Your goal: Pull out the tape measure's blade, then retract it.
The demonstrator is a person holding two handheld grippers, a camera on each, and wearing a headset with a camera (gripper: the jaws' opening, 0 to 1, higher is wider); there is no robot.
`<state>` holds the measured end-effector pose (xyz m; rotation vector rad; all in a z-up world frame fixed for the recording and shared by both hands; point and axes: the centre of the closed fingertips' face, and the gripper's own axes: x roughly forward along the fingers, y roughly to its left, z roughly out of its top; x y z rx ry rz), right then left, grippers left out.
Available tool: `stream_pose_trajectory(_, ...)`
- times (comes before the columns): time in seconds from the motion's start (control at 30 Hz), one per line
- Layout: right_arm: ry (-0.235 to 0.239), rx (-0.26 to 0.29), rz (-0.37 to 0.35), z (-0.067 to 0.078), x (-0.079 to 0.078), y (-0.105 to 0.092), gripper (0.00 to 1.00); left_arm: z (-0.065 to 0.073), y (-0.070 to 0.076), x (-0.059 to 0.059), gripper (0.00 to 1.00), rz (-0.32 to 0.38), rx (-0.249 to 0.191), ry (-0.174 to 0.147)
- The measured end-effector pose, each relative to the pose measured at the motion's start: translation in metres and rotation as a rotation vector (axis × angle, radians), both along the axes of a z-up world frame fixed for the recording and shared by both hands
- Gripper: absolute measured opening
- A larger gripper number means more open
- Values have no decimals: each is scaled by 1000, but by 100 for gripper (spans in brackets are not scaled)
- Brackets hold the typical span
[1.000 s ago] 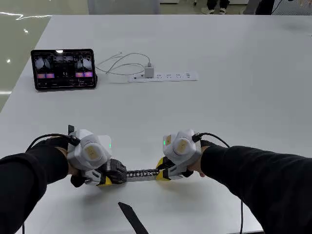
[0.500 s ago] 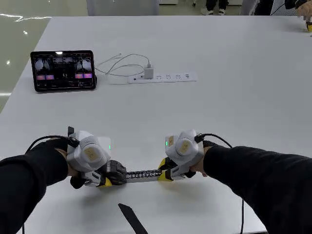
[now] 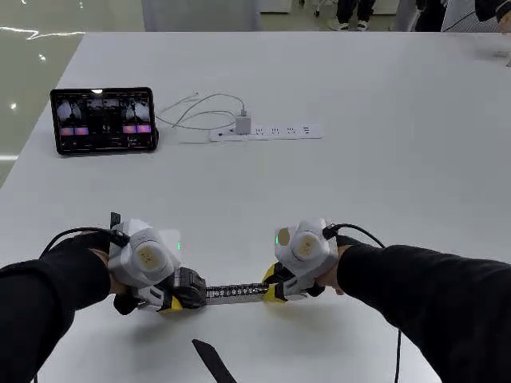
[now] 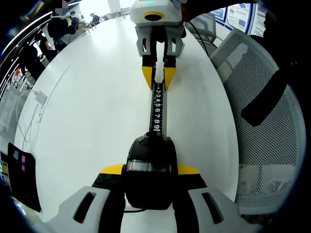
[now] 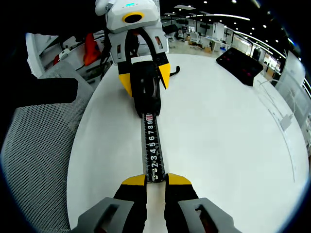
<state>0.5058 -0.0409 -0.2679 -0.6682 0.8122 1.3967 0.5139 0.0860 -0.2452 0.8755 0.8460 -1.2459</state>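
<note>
Pull-out prob.: black plastic tape case point(image 4: 150, 158) clamped in L gripper point(image 4: 150, 171), black numbered blade point(image 5: 151, 141) pinched in R gripper point(image 5: 156, 180); next, pull straight from case.

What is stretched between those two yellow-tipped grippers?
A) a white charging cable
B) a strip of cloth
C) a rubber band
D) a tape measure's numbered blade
D: the left gripper clamps the black tape measure case, and the right gripper pinches the end of the numbered blade that runs between them.
</note>
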Motion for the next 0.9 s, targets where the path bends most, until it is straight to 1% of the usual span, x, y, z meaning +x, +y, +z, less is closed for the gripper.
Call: stream_pose_trajectory(0.9,3,-11,-13,-1,1,-18,8,-1,0,0,32,6,0,2)
